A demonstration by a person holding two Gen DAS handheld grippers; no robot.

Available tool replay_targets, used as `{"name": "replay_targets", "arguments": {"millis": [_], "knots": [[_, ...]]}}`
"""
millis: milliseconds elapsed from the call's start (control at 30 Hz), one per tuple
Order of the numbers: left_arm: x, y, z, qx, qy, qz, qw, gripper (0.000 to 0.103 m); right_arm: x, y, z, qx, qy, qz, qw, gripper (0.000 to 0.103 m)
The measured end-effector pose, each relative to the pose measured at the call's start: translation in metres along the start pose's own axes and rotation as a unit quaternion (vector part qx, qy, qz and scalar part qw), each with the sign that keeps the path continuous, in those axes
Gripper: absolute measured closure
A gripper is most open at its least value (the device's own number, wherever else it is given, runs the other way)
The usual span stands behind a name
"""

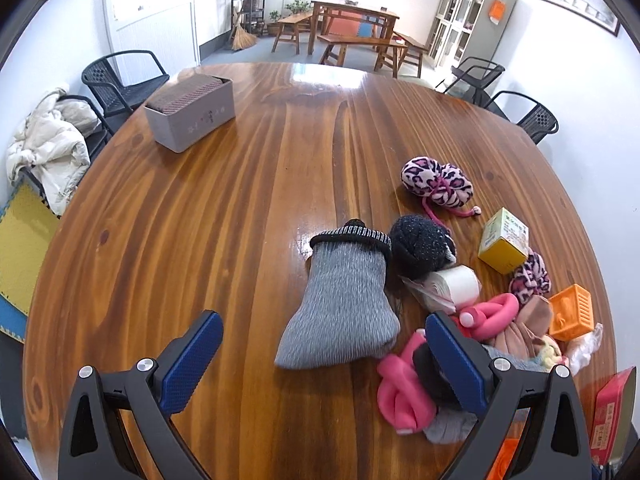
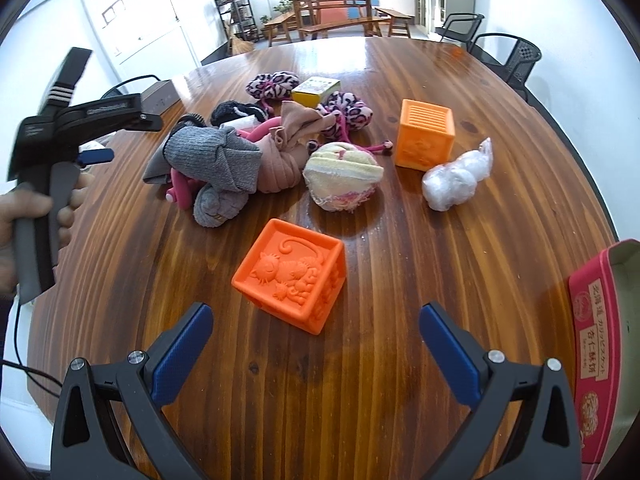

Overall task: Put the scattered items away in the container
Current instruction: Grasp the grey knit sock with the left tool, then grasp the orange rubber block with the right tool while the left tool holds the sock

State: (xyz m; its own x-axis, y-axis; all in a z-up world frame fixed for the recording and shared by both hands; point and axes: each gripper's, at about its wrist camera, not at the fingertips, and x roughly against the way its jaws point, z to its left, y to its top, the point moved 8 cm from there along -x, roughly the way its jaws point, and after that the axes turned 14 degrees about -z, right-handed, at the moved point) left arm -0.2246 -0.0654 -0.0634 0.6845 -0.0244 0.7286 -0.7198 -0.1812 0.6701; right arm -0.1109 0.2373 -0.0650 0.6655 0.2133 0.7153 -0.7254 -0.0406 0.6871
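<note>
Blue-padded left gripper [image 1: 322,354], right gripper [image 2: 316,338]: jaws wide, empty.

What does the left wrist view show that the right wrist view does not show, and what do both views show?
Only the left wrist view: the white paper roll and the whole grey box across the table, seen between the open left tool.

Only the right wrist view: the near orange cube with a cat, the plastic-wrapped bundle, and the open right tool.

Both: the yellow box, the far orange cube, the red tin.
</note>
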Motion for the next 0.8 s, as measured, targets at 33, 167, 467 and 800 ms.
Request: {"name": "replay_targets", "arguments": {"millis": [33, 167, 467, 800], "knots": [[-0.005, 0.0, -0.001, -0.002, 0.0, 0.002, 1.0, 0.001, 0.0, 0.0, -0.001, -0.001, -0.002, 0.0, 1.0, 0.0], [-0.025, -0.002, -0.002, -0.011, 0.006, 0.017, 0.9998, 0.001, 0.0, -0.001, -0.003, -0.008, -0.008, 0.003, 1.0, 0.0], [-0.054, -0.01, -0.002, -0.012, -0.011, 0.057, 0.9982, 0.021, -0.009, 0.003, 0.002, -0.012, -0.012, 0.006, 1.0, 0.0], [-0.058, -0.019, -0.01, -0.015, -0.053, 0.068, 0.9962, 0.055, -0.034, -0.006, 0.023, -0.016, -0.018, 0.018, 1.0, 0.0]]}}
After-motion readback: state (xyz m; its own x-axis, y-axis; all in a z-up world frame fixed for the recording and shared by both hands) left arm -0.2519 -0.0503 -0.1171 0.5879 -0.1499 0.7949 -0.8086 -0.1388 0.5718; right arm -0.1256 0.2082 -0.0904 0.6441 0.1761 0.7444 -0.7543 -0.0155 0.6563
